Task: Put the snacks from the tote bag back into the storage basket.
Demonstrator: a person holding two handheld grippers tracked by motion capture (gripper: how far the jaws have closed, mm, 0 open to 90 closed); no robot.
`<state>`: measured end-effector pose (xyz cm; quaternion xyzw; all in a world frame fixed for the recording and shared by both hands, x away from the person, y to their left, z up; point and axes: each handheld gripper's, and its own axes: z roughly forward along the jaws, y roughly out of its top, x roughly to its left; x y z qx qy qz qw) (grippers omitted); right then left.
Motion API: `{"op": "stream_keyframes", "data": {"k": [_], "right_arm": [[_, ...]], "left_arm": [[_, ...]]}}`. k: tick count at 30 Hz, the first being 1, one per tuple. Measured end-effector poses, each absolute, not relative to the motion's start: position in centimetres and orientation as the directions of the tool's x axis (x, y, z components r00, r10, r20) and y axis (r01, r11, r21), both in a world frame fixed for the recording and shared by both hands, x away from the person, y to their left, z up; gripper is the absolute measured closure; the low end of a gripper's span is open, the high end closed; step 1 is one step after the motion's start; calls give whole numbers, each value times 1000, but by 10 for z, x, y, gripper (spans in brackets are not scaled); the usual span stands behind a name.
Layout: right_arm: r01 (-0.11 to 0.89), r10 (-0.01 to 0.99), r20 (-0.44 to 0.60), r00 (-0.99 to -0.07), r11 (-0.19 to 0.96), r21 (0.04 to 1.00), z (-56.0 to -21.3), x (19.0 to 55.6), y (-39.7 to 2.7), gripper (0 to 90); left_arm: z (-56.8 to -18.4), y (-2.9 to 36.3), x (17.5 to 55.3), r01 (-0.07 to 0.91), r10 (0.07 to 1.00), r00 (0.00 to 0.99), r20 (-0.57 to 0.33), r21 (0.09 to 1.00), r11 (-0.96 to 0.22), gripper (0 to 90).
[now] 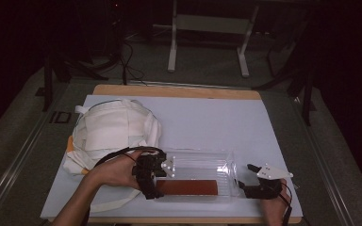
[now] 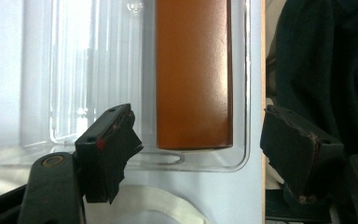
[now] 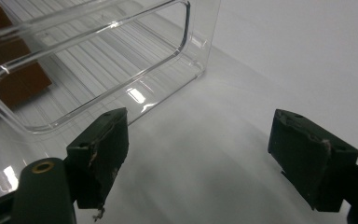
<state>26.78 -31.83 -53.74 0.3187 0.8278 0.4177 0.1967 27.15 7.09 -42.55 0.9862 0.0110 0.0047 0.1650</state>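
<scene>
A clear plastic bin (image 1: 202,154) lies on the white mat near the table's front edge, with a flat orange-brown box (image 1: 188,187) lying along its near side. My left gripper (image 1: 159,181) is at the bin's left end, open. In the left gripper view, the left gripper (image 2: 200,154) frames the box (image 2: 193,74) end and the bin (image 2: 98,70) wall without touching them. My right gripper (image 1: 246,177) stands open just off the bin's right end. The right gripper view shows the right gripper (image 3: 205,158) over bare mat, with the bin (image 3: 98,42) corner and box (image 3: 9,70) at upper left.
A white cloth bag (image 1: 113,132) with straps lies on the left half of the mat (image 1: 207,117), close behind my left hand. The wooden table edge (image 2: 264,93) and the person's dark clothing (image 2: 321,60) run along the front. A metal frame (image 1: 207,28) stands beyond the table.
</scene>
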Motion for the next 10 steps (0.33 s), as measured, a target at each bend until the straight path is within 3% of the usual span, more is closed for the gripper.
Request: {"op": "stream_keyframes", "data": {"k": [10], "right_arm": [[364, 692, -57, -720, 446, 818, -537, 268, -319, 200]], "left_arm": [[-421, 94, 269, 72, 99, 994, 44, 424, -903, 262]]}}
